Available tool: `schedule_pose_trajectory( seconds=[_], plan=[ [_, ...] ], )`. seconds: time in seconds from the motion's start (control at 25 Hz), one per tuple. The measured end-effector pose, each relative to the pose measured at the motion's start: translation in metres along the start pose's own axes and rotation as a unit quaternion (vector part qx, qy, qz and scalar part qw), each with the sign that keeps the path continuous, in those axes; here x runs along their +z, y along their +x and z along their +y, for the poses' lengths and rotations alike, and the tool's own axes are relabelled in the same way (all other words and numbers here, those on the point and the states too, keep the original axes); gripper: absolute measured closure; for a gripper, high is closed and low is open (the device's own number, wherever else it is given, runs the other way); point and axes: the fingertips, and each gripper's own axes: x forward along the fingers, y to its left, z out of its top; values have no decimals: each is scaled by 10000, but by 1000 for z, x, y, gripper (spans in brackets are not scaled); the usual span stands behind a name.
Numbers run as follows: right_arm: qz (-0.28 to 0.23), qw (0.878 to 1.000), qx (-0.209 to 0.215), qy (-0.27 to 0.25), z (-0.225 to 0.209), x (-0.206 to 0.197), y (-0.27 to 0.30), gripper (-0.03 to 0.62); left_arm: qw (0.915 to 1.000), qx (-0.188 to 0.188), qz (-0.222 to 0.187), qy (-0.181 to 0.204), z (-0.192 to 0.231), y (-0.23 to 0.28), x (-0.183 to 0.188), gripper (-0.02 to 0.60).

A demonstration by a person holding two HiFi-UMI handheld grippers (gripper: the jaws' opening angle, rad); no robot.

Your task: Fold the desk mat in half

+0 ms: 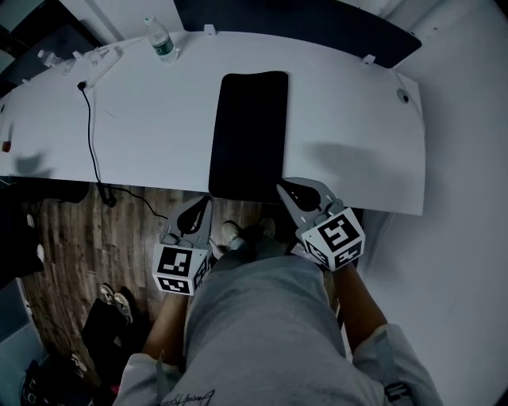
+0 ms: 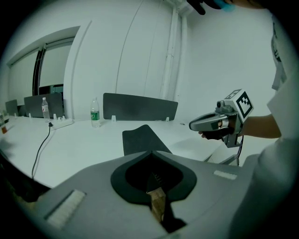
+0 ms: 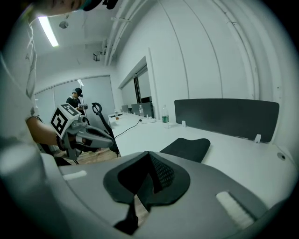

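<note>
A black desk mat [image 1: 248,135] lies as a narrow strip across the white desk [image 1: 159,119], from its back to its near edge. It also shows ahead in the left gripper view as the mat [image 2: 140,138] and in the right gripper view as the mat [image 3: 187,148]. My left gripper [image 1: 206,200] hangs just off the desk's near edge, left of the mat's near corner, shut and empty. My right gripper [image 1: 280,189] is by the mat's near right corner, also shut with nothing in it. Neither gripper touches the mat.
A water bottle [image 1: 163,41] and a power strip [image 1: 99,59] with a black cable [image 1: 91,135] sit at the desk's back left. A dark divider panel [image 1: 317,24] runs along the far edge. Wooden floor [image 1: 87,246], shoes and a bag lie below left.
</note>
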Motion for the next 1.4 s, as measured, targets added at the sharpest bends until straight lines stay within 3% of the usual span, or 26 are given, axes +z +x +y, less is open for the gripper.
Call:
schedule_pose_trajectory(
  seconds=[0.44, 0.56, 0.84, 1.08, 1.4],
  plan=[
    [-191, 9998, 9, -72, -4, 18, -26, 588, 9995, -178, -231, 148, -38, 3, 34, 561],
    [-180, 9998, 30, -8, -5, 17, -28, 589, 9995, -203, -129, 192, -43, 3, 39, 561],
    [-235, 9997, 97, -4, -9, 22, -29, 589, 9992, -78, -342, 206, -42, 3, 52, 561],
    [-238, 9996, 142, -43, -8, 23, -29, 589, 9996, -67, -183, 185, -44, 0, 49, 561],
    [-216, 9996, 149, -61, -8, 20, -32, 589, 9990, -45, -341, 272, -47, 0, 54, 561]
  ],
)
